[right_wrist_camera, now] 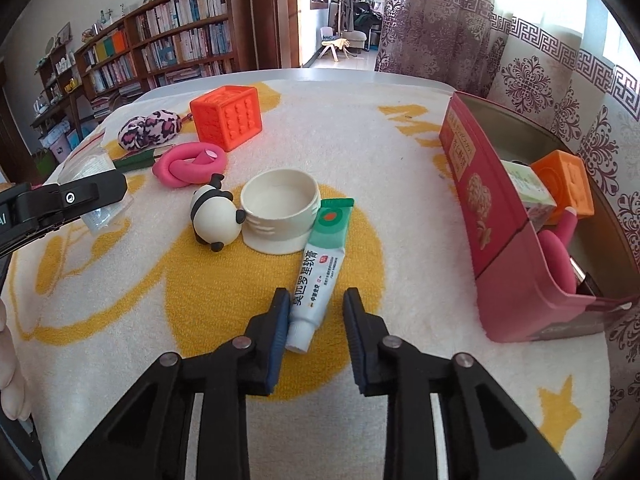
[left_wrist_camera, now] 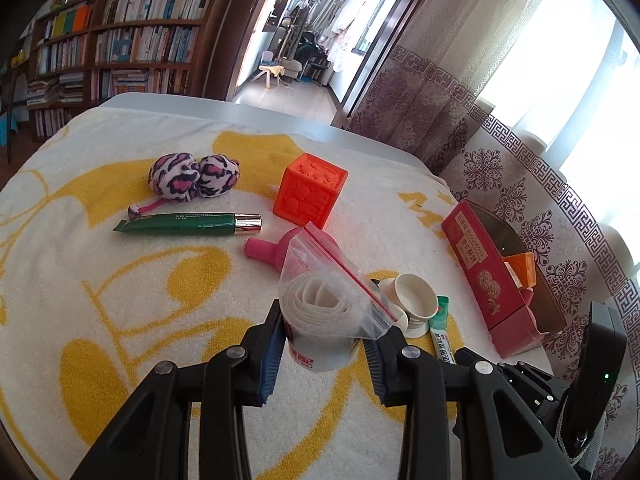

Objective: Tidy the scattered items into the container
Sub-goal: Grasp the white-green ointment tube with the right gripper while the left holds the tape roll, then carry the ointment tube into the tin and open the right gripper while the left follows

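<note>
Left tool (left_wrist_camera: pixel 324 332) clamped on clear zip bag (left_wrist_camera: pixel 332 296) with a rolled white strip inside, held above the towel-covered tabletop (left_wrist_camera: pixel 120 320). Right tool (right_wrist_camera: pixel 316 308) fairly wide, straddling the white-green ointment tube (right_wrist_camera: pixel 320 276) lying on the towel; the left pad touches it, the right pad is clear. Just beyond the tube: white cap (right_wrist_camera: pixel 280 208), panda toy (right_wrist_camera: pixel 214 220). Red container (right_wrist_camera: pixel 480 208) at right, open, orange block (right_wrist_camera: pixel 564 184) inside.
</note>
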`<control>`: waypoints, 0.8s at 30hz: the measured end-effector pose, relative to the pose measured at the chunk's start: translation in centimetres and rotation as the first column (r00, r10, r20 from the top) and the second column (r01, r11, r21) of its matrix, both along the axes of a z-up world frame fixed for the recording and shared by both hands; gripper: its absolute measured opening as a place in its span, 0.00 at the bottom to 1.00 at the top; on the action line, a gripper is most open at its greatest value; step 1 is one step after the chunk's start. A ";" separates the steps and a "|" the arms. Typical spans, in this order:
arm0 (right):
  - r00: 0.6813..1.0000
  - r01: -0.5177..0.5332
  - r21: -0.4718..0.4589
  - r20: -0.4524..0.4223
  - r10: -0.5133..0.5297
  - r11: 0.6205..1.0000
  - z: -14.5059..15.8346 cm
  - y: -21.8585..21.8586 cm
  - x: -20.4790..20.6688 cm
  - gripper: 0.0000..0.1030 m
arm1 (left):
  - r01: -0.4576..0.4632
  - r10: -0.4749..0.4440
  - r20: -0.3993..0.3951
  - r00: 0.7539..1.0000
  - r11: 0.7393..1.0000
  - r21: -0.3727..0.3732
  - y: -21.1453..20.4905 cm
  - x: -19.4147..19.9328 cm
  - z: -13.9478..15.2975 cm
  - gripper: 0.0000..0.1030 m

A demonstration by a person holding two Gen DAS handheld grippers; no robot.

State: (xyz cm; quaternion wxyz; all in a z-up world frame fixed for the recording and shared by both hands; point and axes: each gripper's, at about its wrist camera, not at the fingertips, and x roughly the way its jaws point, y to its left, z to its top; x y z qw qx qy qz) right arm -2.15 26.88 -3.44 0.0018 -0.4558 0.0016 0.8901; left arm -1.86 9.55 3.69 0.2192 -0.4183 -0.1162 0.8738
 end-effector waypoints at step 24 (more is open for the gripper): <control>0.970 0.124 -0.145 -0.188 -0.151 0.982 5.2 5.8 4.2 0.20 | 0.028 -0.028 0.017 0.999 0.999 -0.045 1.8 0.3 -0.6 0.37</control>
